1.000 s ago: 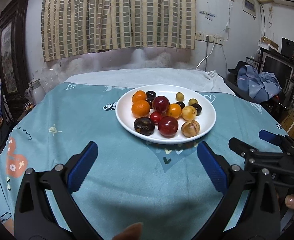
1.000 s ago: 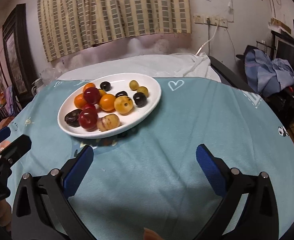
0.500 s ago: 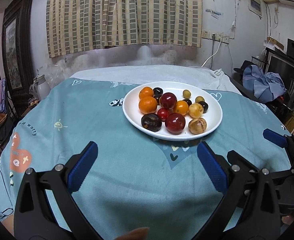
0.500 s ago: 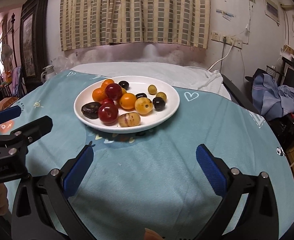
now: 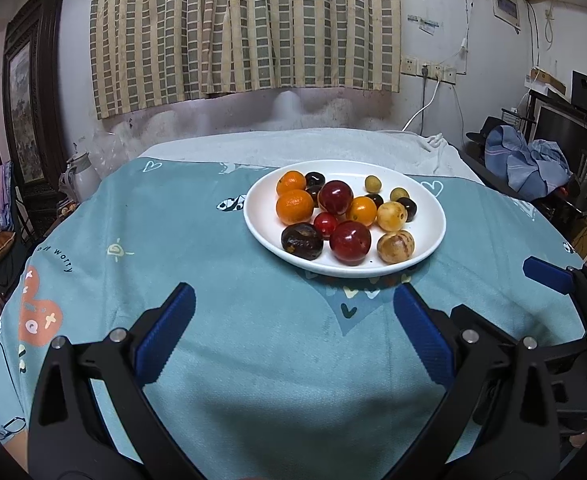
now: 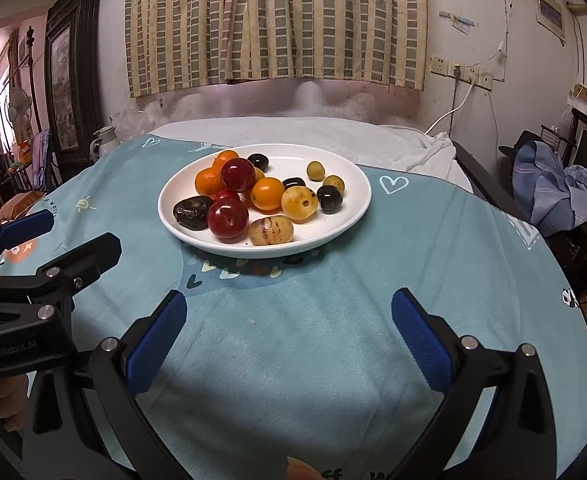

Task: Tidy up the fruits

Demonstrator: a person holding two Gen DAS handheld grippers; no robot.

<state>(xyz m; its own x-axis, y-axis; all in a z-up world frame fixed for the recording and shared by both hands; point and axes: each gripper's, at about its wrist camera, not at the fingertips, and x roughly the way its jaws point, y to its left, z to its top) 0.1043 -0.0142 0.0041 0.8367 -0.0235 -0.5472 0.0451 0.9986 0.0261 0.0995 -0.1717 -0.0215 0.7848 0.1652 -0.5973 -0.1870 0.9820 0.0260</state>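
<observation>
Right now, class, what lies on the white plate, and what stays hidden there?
On the white plate lie mixed fruits: oranges, red plums, dark and yellow-green ones. The heap covers the plate's floor beneath it, and whether more fruit lies underneath cannot be told.

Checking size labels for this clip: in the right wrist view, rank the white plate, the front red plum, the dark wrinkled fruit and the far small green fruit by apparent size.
1. White plate
2. Front red plum and dark wrinkled fruit: look alike, not ranked
3. Small green fruit, though it lies farther away

Both views have swung: white plate (image 5: 433, 216) now sits more centred for the right gripper (image 6: 287, 312), further right for the left gripper (image 5: 293, 308).
</observation>
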